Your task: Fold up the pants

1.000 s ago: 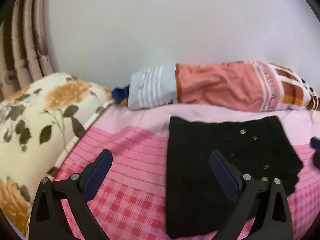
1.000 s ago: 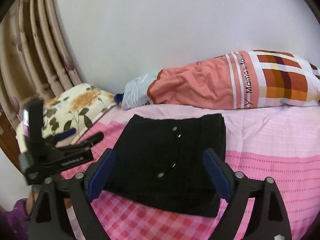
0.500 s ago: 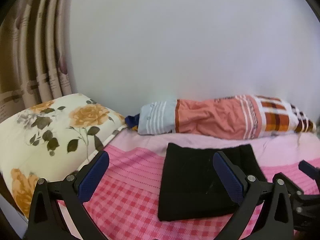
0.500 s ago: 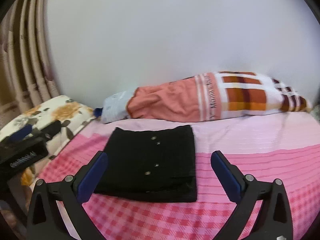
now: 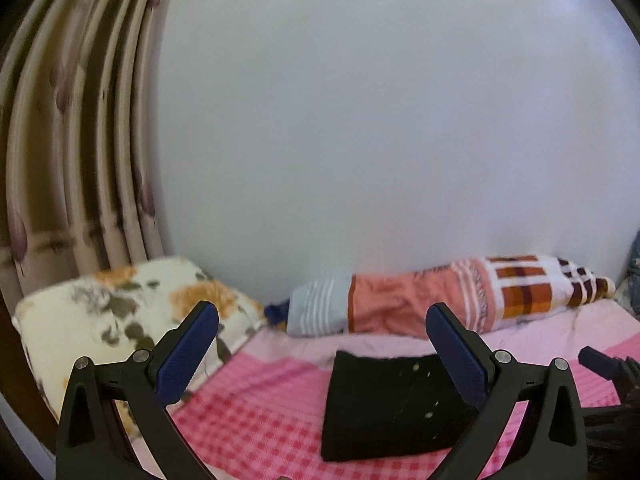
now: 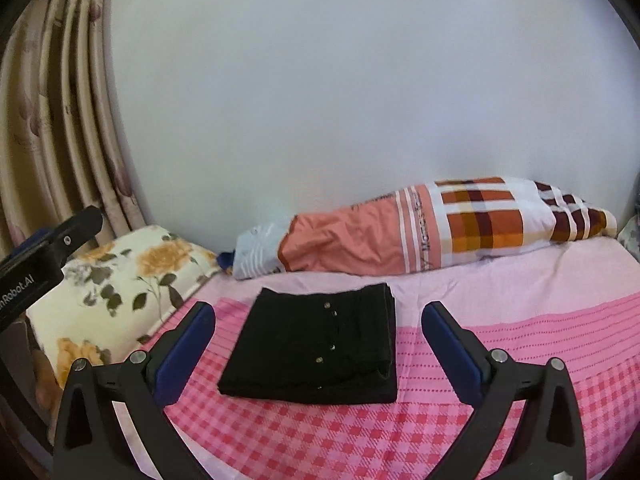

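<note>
Looks like the folding part is basically wrapped up here: the black pants [image 6: 316, 346] are sitting as a neat squared-off bundle on the pink checked bedspread [image 6: 520, 344], a row of metal buttons facing up. The left gripper [image 5: 322, 350] and the right gripper [image 6: 318, 342] are both hanging above the bed with fingers spread wide and nothing between them, clear of the cloth. I'm guessing nothing's left but maybe squaring an edge. Readable text: "nRobot.AI" on the left gripper's side in the right view, and the bolster pillow [image 6: 424, 226] is showing some lettering too blurry to read.
</note>
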A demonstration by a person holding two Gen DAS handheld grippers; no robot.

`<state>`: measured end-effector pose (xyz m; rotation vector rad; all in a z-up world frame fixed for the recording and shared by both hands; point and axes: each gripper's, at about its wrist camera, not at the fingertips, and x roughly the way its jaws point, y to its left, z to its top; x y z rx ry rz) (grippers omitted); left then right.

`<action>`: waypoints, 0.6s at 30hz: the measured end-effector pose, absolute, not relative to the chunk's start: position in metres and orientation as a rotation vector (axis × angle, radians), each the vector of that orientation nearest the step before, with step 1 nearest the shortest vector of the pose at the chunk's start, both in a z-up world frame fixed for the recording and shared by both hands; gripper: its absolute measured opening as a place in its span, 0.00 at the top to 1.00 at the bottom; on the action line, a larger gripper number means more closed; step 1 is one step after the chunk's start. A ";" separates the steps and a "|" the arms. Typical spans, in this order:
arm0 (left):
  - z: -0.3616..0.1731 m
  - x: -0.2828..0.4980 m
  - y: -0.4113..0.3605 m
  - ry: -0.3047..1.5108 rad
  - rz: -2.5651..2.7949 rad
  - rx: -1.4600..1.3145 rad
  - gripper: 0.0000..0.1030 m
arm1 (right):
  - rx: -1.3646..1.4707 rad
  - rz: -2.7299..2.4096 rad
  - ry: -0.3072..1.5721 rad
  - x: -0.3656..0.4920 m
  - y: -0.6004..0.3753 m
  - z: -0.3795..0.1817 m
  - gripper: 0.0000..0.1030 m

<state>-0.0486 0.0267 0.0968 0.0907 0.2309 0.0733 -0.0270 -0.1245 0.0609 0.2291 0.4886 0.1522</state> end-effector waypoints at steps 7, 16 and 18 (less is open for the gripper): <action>0.113 -0.050 0.012 0.327 0.014 0.076 0.00 | 0.189 0.144 0.439 -0.046 -0.127 0.080 0.01; 0.089 -0.038 0.005 0.416 0.002 0.083 0.00 | 0.172 0.129 0.460 -0.047 -0.125 0.077 0.01; 0.084 -0.036 0.008 0.432 -0.003 0.072 0.00 | 0.167 0.125 0.464 -0.046 -0.124 0.076 0.01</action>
